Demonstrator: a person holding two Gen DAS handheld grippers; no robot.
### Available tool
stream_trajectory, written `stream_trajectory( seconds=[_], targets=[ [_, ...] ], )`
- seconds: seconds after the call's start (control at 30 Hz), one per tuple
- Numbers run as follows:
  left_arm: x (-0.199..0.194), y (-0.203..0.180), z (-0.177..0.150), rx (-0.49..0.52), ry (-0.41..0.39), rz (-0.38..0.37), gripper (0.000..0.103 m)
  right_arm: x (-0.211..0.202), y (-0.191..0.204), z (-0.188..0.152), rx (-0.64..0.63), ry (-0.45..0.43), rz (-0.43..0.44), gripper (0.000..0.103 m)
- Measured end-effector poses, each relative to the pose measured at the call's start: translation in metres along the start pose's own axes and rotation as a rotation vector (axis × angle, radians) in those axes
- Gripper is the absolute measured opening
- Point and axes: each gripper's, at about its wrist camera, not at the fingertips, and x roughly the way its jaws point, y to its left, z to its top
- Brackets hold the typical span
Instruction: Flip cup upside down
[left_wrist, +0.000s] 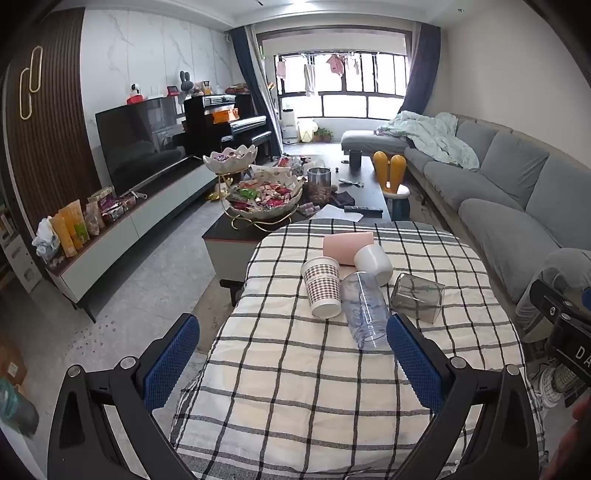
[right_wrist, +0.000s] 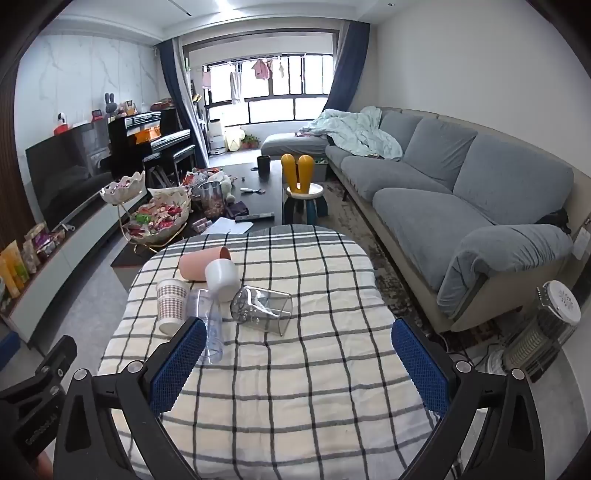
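Several cups lie on their sides on a checked tablecloth: a pink cup, a white cup, a houndstooth paper cup, a clear tall tumbler and a smoky square glass. My left gripper is open and empty, short of the cups. My right gripper is open and empty, with its left finger in front of the tumbler.
A dark coffee table with snack bowls stands beyond the covered table. A grey sofa runs along the right. A TV and cabinet are left. A heater sits on the floor at right.
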Motion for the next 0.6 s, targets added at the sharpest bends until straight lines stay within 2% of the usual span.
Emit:
stream_trajectory(
  seconds=[0.6],
  targets=[
    [-0.0001,-0.0002,0.0059,0.011,-0.012,0.012,0.103,-0.0001,0.0003,0.0,-0.001,-0.003,0.0,0.101]
  ],
)
